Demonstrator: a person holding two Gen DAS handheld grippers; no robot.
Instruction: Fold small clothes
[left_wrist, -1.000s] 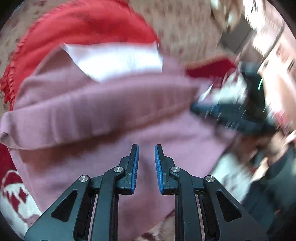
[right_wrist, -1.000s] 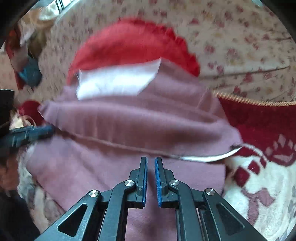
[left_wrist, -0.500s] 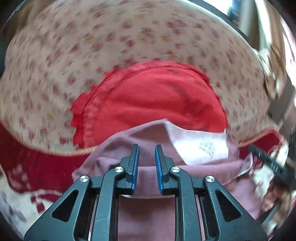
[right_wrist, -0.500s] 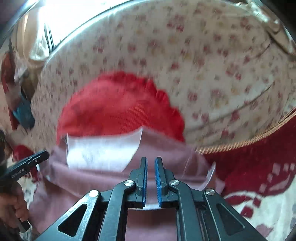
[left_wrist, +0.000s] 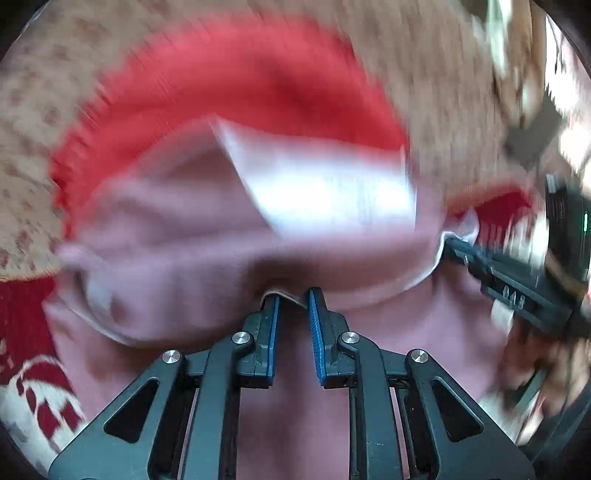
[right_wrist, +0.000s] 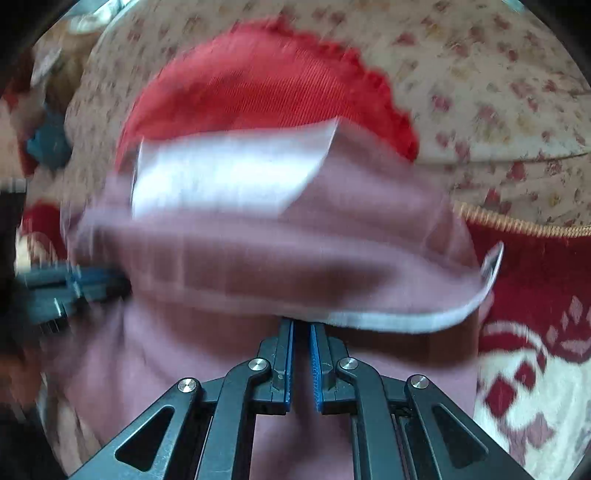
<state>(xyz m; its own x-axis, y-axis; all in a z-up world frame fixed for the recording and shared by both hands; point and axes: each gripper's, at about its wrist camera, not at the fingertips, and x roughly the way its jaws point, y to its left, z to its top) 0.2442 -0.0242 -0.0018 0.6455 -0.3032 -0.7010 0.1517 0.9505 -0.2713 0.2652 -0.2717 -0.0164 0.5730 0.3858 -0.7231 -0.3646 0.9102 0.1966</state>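
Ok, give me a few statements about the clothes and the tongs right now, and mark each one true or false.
1. Both tongs grip the mauve garment. True: the left tongs and right tongs each pinch its folded edge.
2. A white patch shows on the garment. True.
3. The red cloth lies on top of the garment. False: it lies behind and partly under it.
4. The bedspread is plain blue. False: it is beige with small flowers.
5. The garment is already a neat square. False: its fold hangs lifted between the tongs.
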